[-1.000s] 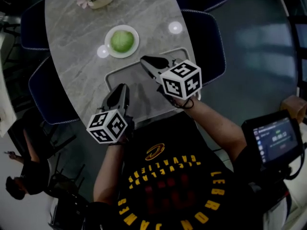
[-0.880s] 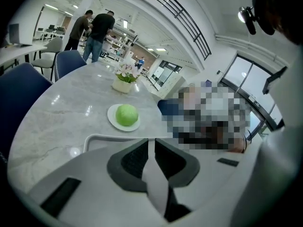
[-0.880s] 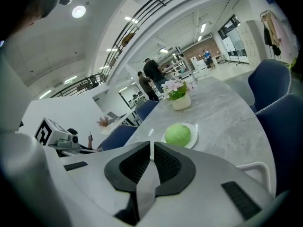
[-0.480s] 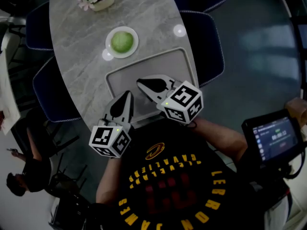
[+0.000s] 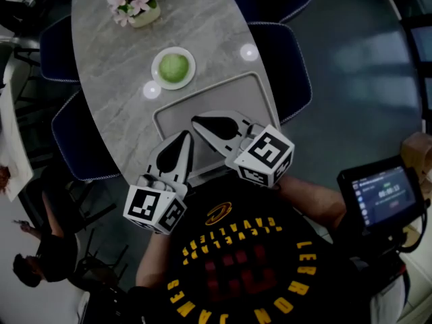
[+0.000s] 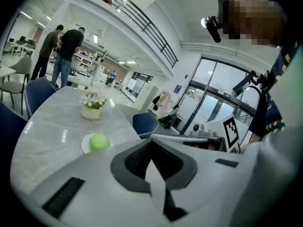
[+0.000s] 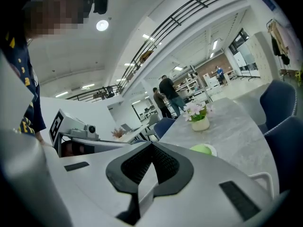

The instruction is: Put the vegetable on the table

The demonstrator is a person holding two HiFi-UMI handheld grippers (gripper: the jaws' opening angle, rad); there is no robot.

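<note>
Left gripper (image 5: 185,136): jaws together with nothing between them. It hangs over the near rim of the tray, tips pointing up the table.
Right gripper (image 5: 196,120): jaws closed on each other and empty. It lies over the tray, tips pointing left, just beside the left gripper's tips.
Marker cubes: black-and-white square codes, no letters.
Tray (image 5: 203,89): grey, rounded corners, at the table's near end.
Vegetable (image 5: 173,65): a round, pale green head, probably cabbage. It sits whole on a small white plate (image 5: 189,58) on the table, just beyond the tray's far left corner and well apart from both grippers.
Table (image 5: 101,46): oval, grey marble-look top, flanked by dark blue chairs (image 5: 287,59).
Flower pot (image 5: 137,1): pink blooms at the far end.
Shirt (image 5: 236,268): black, with yellow print reading LEBRON JAMES and CLEVELAND CAVALIERS.
Screen (image 5: 386,194): lit, at the person's right; its digits are too small to read.
</note>
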